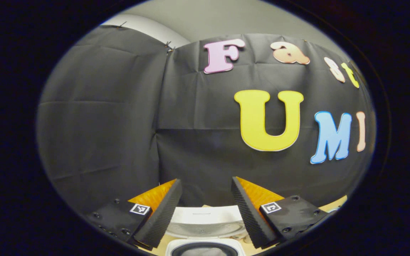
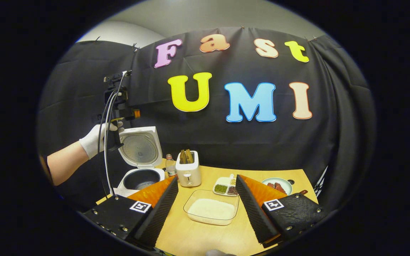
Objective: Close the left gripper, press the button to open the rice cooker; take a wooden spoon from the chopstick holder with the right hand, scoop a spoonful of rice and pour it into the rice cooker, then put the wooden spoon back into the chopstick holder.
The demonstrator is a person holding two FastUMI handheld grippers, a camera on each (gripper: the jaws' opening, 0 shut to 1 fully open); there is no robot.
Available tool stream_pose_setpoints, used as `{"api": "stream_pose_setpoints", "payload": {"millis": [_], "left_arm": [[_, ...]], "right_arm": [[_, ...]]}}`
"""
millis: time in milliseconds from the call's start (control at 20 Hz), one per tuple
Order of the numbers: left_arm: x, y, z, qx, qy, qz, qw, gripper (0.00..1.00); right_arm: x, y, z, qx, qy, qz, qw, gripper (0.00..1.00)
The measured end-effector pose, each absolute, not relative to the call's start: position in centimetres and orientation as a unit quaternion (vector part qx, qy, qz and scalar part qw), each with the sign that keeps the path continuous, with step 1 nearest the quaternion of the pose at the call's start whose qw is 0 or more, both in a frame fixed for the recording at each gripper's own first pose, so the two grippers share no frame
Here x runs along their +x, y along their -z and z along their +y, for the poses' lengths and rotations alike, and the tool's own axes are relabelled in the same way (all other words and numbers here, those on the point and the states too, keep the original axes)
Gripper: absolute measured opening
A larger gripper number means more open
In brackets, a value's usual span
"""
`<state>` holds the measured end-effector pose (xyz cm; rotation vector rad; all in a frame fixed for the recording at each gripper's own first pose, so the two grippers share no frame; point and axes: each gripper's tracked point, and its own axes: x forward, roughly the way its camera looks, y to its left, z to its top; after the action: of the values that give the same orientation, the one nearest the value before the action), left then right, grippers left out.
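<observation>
The rice cooker (image 2: pixel 139 170) is standing open at the table's (image 2: pixel 205 234) back left corner, its white lid (image 2: pixel 140 147) tilting up and back and its dark inner pot (image 2: pixel 141 179) lying exposed. In the left gripper view the same cooker (image 1: pixel 205 231) is sitting low between the fingers, lid raised and the pot's rim just showing at the bottom edge. The left gripper (image 1: pixel 206 209) is hanging above it with its fingers spread wide and gripping nothing. From the right gripper view that gripper (image 2: pixel 119 106) is showing farther off, held up over the cooker by a gloved hand (image 2: pixel 96 138), cables trailing down from it.

The right gripper (image 2: pixel 206 206) is hovering over the table's front edge, its fingers also standing well apart and empty. Between them a clear tray of white rice (image 2: pixel 211 210) is lying near the middle of the table. Behind it, a white chopstick holder (image 2: pixel 188 172) is standing toward the back edge with wooden handles (image 2: pixel 187 155) sticking up out of it, just right of a small bottle (image 2: pixel 170 165) beside the cooker. A divided dish of grains (image 2: pixel 226 186) is sitting right of the holder, and a plate (image 2: pixel 277 185) with dark food is resting toward the back right corner
</observation>
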<state>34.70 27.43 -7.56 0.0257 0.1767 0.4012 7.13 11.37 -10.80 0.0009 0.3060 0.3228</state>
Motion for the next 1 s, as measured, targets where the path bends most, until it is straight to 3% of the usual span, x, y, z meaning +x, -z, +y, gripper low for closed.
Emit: {"api": "stream_pose_setpoints", "payload": {"millis": [100,250,300,350,800,1000], "left_arm": [[36.6,8.9,27.8,0.024,-0.198,0.097,0.975,0.96],[37.9,12.3,28.3,0.032,-0.198,0.141,0.970,1.00],[37.8,13.2,28.5,0.024,-0.200,0.159,0.966,0.96],[38.4,12.8,29.0,0.009,-0.198,0.145,0.969,0.96],[34.8,14.2,26.6,-0.017,-0.189,0.196,0.962,0.98],[30.3,15.5,24.4,-0.026,-0.182,0.215,0.959,0.98]], "right_arm": [[7.4,11.1,11.6,0.008,-0.161,0.157,0.974,0.99],[7.4,11.5,11.3,0.007,-0.160,0.163,0.973,0.99],[7.3,11.5,11.2,0.009,-0.161,0.164,0.973,0.99],[7.2,11.6,11.2,0.013,-0.162,0.165,0.973,0.99],[6.9,11.9,9.1,0.034,-0.153,0.176,0.972,0.99],[6.1,12.1,8.7,0.040,-0.156,0.176,0.971,0.99]]}}
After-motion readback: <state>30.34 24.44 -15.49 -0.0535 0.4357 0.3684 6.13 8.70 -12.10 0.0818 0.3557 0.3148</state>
